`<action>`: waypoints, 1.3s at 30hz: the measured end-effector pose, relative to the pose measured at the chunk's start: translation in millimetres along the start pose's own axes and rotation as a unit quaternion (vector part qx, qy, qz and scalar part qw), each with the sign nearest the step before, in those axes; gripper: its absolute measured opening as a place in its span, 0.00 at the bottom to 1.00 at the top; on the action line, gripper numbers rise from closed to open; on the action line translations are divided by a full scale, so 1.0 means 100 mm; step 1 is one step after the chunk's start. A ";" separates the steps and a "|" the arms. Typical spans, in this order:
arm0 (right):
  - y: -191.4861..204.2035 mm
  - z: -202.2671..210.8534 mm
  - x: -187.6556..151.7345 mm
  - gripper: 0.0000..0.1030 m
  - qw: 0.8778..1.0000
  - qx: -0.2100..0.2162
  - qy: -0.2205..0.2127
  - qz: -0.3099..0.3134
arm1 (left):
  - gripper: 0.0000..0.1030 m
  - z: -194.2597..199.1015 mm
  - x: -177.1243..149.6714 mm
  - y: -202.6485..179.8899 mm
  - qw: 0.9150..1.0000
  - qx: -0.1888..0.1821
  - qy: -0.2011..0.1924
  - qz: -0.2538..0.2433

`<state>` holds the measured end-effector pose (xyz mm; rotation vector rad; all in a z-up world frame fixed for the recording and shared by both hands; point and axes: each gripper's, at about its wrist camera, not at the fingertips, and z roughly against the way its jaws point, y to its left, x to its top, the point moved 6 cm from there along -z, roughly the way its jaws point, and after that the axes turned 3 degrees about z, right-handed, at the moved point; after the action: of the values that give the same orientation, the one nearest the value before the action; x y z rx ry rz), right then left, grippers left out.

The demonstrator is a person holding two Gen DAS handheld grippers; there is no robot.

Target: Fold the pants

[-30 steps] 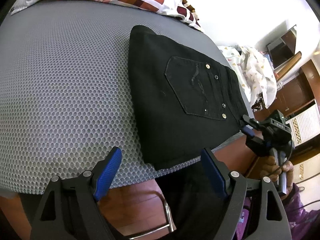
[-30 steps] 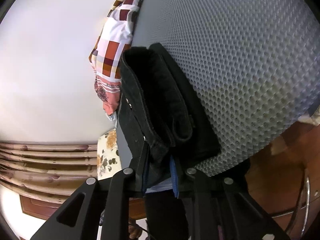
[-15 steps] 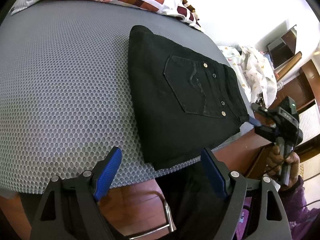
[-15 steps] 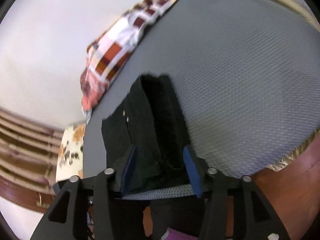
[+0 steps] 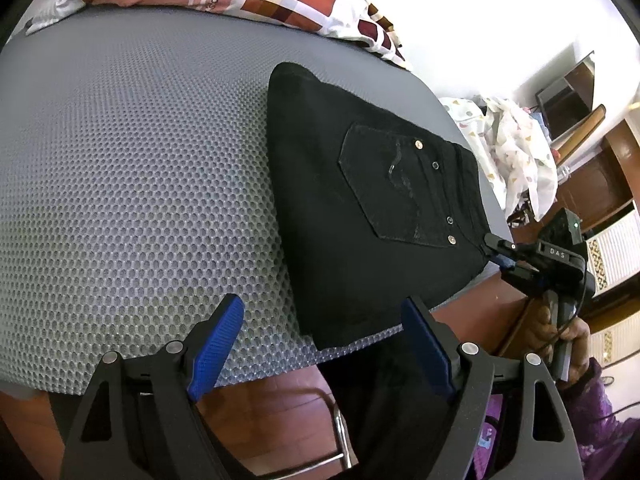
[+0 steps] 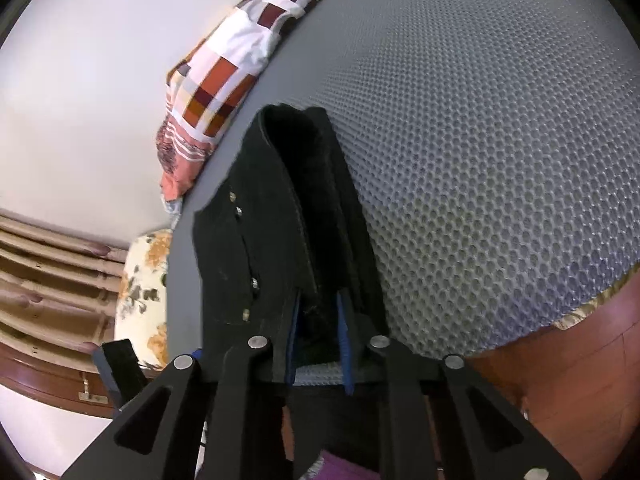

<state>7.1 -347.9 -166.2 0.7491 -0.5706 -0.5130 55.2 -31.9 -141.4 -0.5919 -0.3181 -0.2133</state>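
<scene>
Two grippers: the right gripper (image 6: pixel 318 320), jaws just closing, clamps the folded black pants (image 5: pixel 360 216) at the mattress (image 5: pixel 140 160) edge; the left gripper (image 5: pixel 324 344) hangs released.

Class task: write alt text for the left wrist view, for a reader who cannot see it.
Folded black pants lie on a grey honeycomb-textured mat, back pocket facing up. The open left claw hovers at the near edge, empty, while the right claw meets the pants' waistband corner.
</scene>
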 end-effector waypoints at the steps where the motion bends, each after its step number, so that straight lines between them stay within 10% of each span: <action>1: 0.01 0.01 0.01 0.26 1.000 0.001 0.000 -0.001 | 0.79 0.03 0.03 0.00 1.000 0.001 -0.002 -0.001; 6: 0.05 0.17 0.15 0.56 0.999 -0.037 -0.023 0.030 | 0.79 0.09 0.13 -0.02 1.000 0.001 -0.011 -0.005; 29: 0.13 -0.29 0.42 0.64 0.988 -0.101 -0.011 0.118 | 0.79 -0.56 0.57 -0.27 0.976 0.169 -0.015 -0.139; 39: 0.25 -0.40 0.39 0.74 0.977 -0.123 -0.018 0.172 | 0.85 -0.68 0.61 -0.28 0.971 0.181 -0.018 -0.157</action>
<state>66.7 -337.0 -160.4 0.3943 -0.6423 -0.2686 119.1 -100.2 -158.5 -0.1819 -0.4747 -0.4396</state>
